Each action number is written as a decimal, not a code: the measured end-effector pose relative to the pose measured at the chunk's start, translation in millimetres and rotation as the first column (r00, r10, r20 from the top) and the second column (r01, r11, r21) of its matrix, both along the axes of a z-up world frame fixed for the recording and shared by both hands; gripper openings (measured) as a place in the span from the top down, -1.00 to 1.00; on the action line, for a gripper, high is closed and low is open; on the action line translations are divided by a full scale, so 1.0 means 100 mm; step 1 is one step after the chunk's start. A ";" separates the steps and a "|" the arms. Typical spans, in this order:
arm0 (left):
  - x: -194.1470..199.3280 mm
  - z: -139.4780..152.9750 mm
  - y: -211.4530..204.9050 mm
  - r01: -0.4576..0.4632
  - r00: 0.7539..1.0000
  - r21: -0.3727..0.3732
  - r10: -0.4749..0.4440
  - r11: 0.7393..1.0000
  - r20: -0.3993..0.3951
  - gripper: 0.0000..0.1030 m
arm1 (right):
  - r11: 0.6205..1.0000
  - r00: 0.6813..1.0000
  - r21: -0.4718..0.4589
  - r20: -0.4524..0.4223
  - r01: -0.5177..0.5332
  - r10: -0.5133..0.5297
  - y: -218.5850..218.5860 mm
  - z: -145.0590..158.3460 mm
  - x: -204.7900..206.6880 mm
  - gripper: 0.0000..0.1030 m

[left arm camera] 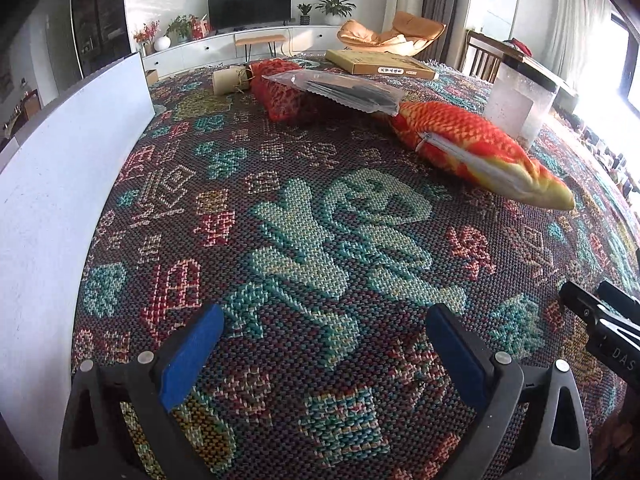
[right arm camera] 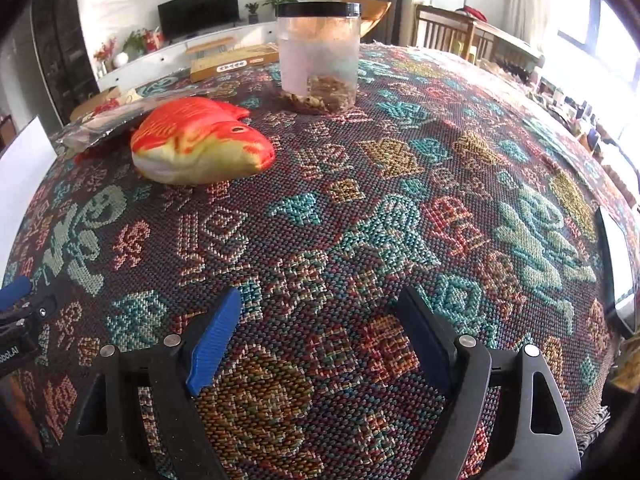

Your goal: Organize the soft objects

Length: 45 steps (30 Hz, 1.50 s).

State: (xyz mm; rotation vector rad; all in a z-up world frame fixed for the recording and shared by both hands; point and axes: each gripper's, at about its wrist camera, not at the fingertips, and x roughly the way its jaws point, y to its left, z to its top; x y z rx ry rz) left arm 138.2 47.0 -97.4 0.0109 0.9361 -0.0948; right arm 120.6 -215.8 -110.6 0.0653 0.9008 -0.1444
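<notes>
A red and orange plush fish [left arm camera: 476, 152] lies on the patterned tablecloth [left arm camera: 304, 240], with a zipper along its belly; its head [right arm camera: 200, 144] faces the right wrist view. A flat plastic packet [left arm camera: 340, 90] rests across its tail end. My left gripper [left arm camera: 324, 332] is open and empty, low over the cloth, well short of the fish. My right gripper [right arm camera: 320, 312] is open and empty, also near the table's front; the fish lies ahead to its left. The right gripper shows at the left wrist view's right edge [left arm camera: 600, 320].
A clear jar with a black lid [right arm camera: 318, 56] stands behind the fish. A flat cardboard box [left arm camera: 384, 64] lies at the far edge. A white board [left arm camera: 60, 148] stands along the left. A phone [right arm camera: 618, 268] lies at the right edge.
</notes>
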 end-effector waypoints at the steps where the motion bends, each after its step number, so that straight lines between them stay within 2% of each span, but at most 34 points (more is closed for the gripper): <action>1: 0.00 -0.01 -0.04 0.006 1.000 0.018 -0.006 1.000 -0.007 -1.00 | 1.000 1.000 -0.003 0.000 0.000 0.000 0.00 -0.01 0.00 -0.63; 45: -0.01 -0.01 -0.05 0.006 1.000 0.017 -0.006 1.000 -0.007 -1.00 | 1.000 1.000 -0.002 0.000 0.001 -0.001 -0.01 -0.01 0.00 -0.66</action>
